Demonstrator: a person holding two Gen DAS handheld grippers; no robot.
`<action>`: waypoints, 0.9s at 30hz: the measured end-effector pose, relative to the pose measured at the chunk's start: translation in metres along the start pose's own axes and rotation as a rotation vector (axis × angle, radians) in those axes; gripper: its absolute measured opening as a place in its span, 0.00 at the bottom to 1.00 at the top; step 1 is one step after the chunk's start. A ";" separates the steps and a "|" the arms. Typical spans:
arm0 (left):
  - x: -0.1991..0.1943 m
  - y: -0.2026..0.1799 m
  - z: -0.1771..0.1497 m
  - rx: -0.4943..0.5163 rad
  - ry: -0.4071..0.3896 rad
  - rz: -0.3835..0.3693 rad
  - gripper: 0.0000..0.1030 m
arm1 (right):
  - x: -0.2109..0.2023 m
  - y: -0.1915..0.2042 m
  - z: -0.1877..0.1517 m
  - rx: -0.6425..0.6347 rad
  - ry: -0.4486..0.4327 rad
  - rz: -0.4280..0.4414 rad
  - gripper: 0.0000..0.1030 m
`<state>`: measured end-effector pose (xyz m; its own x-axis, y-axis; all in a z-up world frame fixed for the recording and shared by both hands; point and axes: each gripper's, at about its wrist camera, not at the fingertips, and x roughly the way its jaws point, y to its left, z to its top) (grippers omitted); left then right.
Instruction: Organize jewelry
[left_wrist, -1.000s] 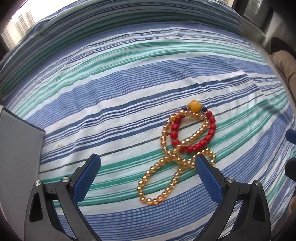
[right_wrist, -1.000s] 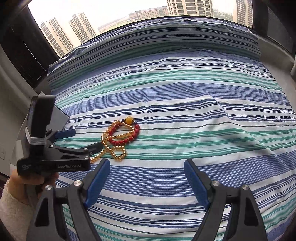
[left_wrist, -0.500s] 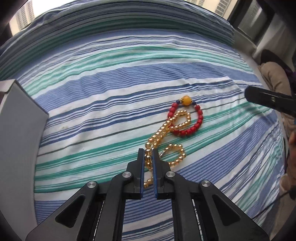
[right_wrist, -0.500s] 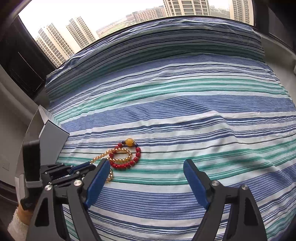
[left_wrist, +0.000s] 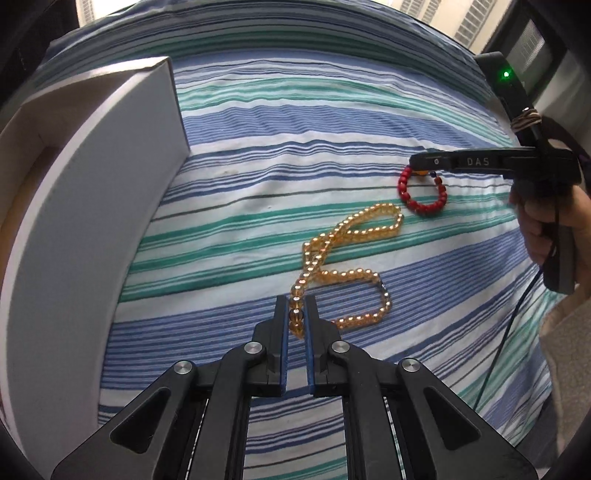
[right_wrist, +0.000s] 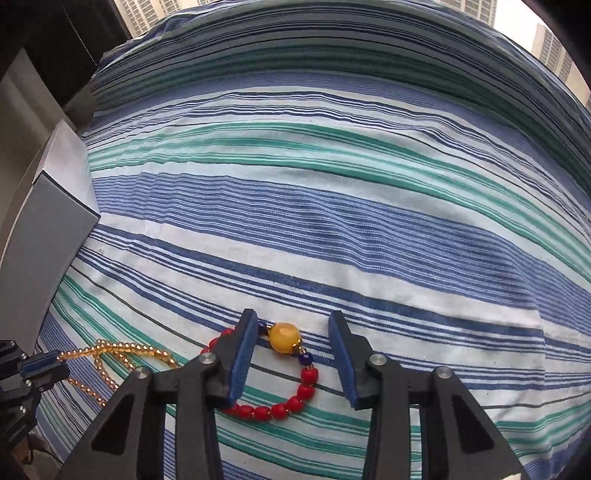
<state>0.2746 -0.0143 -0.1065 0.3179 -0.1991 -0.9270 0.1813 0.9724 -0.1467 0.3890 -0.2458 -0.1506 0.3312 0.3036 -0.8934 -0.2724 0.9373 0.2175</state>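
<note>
A gold bead necklace lies looped on the striped bedspread, and my left gripper is shut on its near end. A red bead bracelet with a large yellow bead lies apart from it, to the right. My right gripper straddles the top of the bracelet. Its jaws are closing, the yellow bead sits between the pads, and a gap shows on both sides. The right wrist view shows the necklace trailing left to the left gripper.
A white open box stands at the left edge of the bed, and shows as grey in the right wrist view. A person's hand holds the right gripper's handle. A window with tower blocks lies beyond the bed.
My left gripper shut on the gold necklace and dragged it left, clear of the red bracelet. My right gripper came down over the bracelet and its jaws narrowed around the yellow bead.
</note>
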 end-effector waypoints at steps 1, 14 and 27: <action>-0.001 0.002 -0.005 -0.004 0.000 -0.007 0.05 | -0.002 0.002 -0.003 -0.002 0.010 -0.016 0.17; -0.050 0.018 -0.119 -0.049 0.005 0.004 0.05 | -0.076 0.022 -0.139 0.066 0.005 0.083 0.17; -0.081 0.024 -0.169 -0.111 -0.042 0.026 0.70 | -0.108 0.001 -0.261 0.389 -0.085 0.125 0.48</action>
<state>0.0958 0.0457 -0.0933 0.3606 -0.1761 -0.9159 0.0687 0.9844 -0.1622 0.1170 -0.3228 -0.1562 0.3952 0.4171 -0.8184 0.0410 0.8821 0.4694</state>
